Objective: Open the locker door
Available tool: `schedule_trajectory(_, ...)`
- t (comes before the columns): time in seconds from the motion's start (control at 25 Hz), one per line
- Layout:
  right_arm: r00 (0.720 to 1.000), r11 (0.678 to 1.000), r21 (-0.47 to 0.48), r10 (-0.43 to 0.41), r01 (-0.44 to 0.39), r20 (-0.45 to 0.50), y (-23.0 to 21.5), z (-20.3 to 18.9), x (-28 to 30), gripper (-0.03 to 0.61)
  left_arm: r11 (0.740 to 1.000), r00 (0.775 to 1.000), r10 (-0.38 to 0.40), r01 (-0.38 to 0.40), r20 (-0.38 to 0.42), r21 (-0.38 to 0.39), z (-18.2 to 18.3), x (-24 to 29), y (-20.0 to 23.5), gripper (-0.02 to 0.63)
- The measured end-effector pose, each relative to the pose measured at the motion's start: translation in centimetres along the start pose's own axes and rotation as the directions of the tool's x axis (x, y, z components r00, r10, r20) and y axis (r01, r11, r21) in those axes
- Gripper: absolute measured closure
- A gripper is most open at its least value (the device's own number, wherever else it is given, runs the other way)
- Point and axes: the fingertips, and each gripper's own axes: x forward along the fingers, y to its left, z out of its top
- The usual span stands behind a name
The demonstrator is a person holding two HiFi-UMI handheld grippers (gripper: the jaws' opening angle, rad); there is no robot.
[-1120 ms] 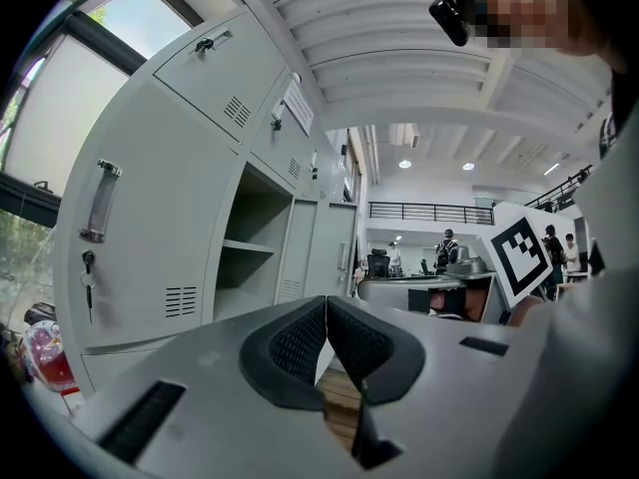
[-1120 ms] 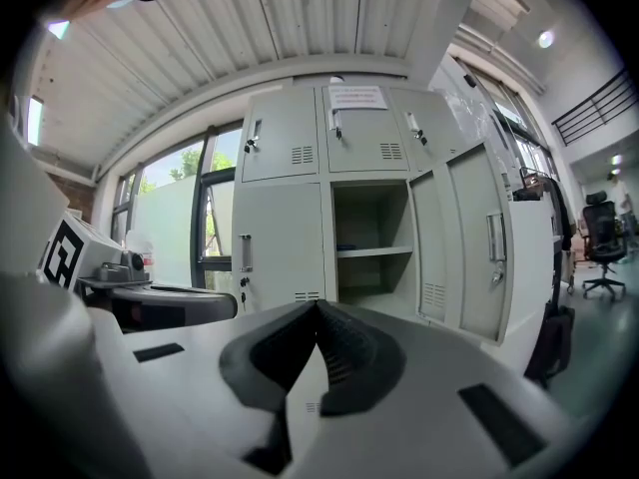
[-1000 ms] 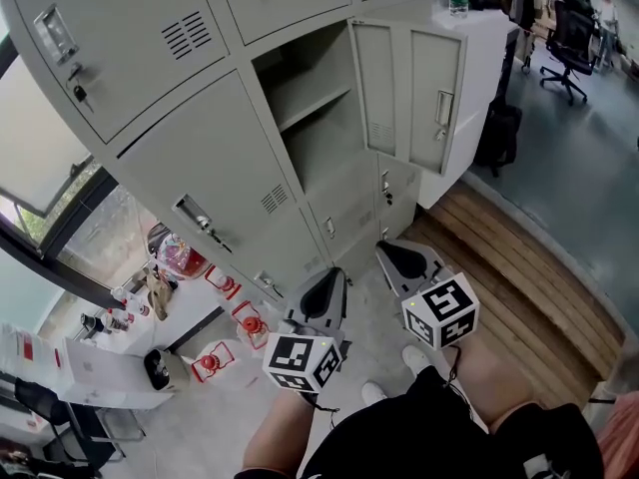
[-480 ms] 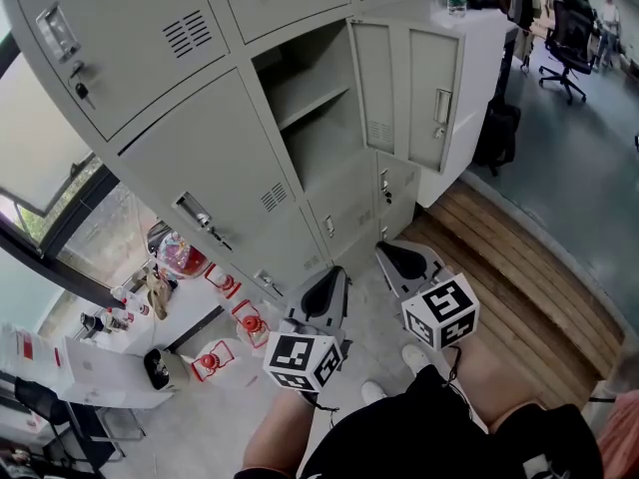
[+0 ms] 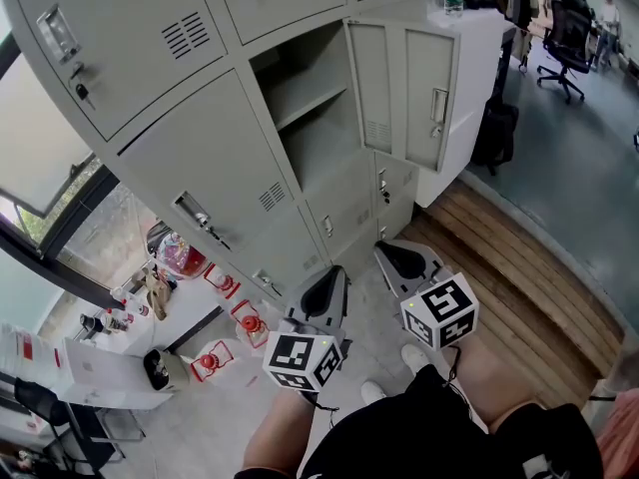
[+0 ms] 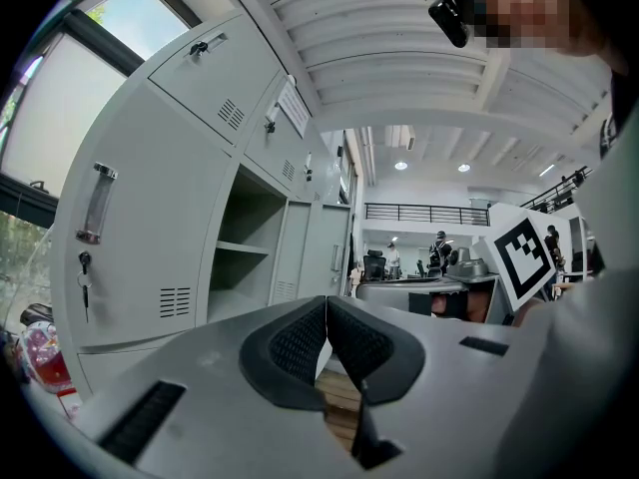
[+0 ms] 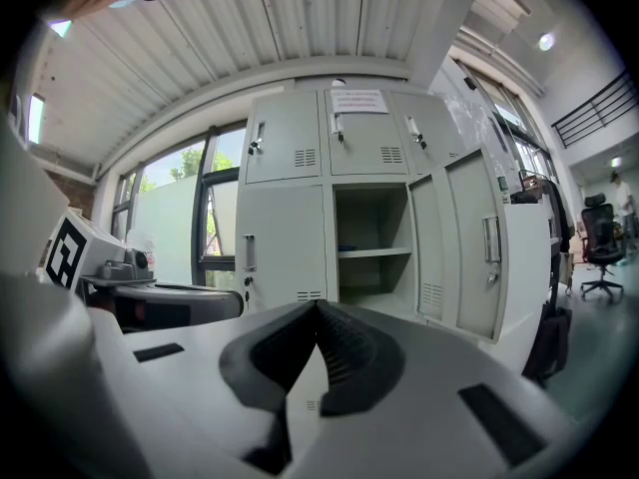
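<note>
The grey locker bank [image 5: 200, 158] fills the upper left of the head view. Its middle compartment [image 5: 310, 118] stands open, showing a shelf inside. The locker door [image 5: 429, 93] is swung out to the right, handle facing outward. My left gripper [image 5: 337, 273] and right gripper [image 5: 382, 247] hang low in front of the person's legs, well short of the lockers, both shut and empty. In the left gripper view the shut jaws [image 6: 326, 312] point toward the open compartment [image 6: 250, 257]. The right gripper [image 7: 318, 309] faces the open compartment [image 7: 371, 242] and door [image 7: 484, 252].
Red items [image 5: 250, 322] lie on the floor at the lockers' foot, beside a white table [image 5: 110, 362] with clutter. A wooden platform [image 5: 519, 287] runs along the right. A black bag [image 5: 496, 133] and an office chair [image 5: 564, 38] stand beyond the door.
The head view has drifted slightly. Both grippers and the locker door stay where they were.
</note>
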Motion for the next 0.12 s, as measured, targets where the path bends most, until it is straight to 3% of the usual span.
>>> schedule_trajectory(0.12, 1.000, 1.000, 0.000, -0.001, 0.001, 0.001, 0.03, 0.09, -0.06, 0.525, 1.000, 1.000, 0.000, 0.000, 0.001, 0.000, 0.09, -0.03, -0.03, 0.597)
